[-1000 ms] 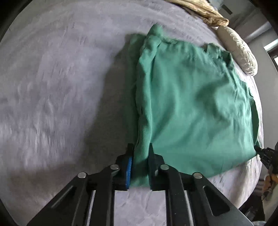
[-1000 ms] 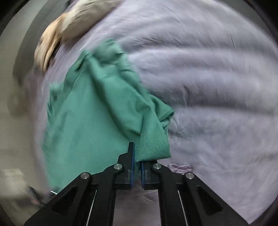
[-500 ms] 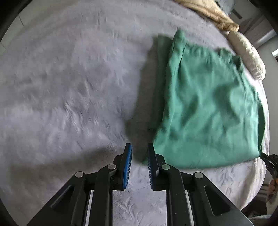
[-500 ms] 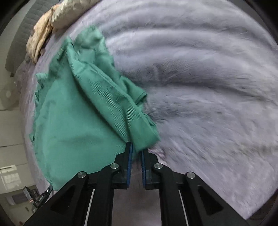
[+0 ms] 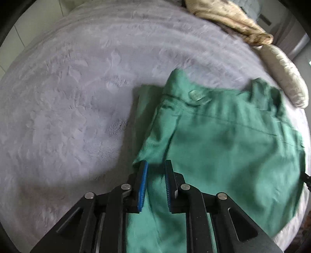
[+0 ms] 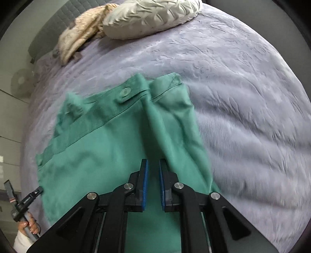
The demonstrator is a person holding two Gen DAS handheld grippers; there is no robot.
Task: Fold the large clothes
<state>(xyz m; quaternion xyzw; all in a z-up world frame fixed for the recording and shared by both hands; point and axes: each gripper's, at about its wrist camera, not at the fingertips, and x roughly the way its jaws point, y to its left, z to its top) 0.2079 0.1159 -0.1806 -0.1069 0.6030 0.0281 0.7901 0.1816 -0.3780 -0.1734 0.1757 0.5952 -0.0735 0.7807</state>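
the left gripper (image 5: 155, 175) hangs over the left edge of the green garment (image 5: 223, 151), its blue-padded jaws slightly parted with nothing pinched between them. the garment lies folded flat on the grey bedspread (image 5: 68, 107), waistband and button on the far side. the right gripper (image 6: 153, 175) hovers over the cloth's right part, jaws likewise a little apart and empty. a cream pillow (image 6: 149, 17) rests beyond.

Trousers (image 6: 120, 148) lie flat on the bedspread (image 6: 243, 93), waistband at 12 o'clock; pillow (image 6: 151, 15) further up, crumpled blanket (image 6: 77, 37) at 10.
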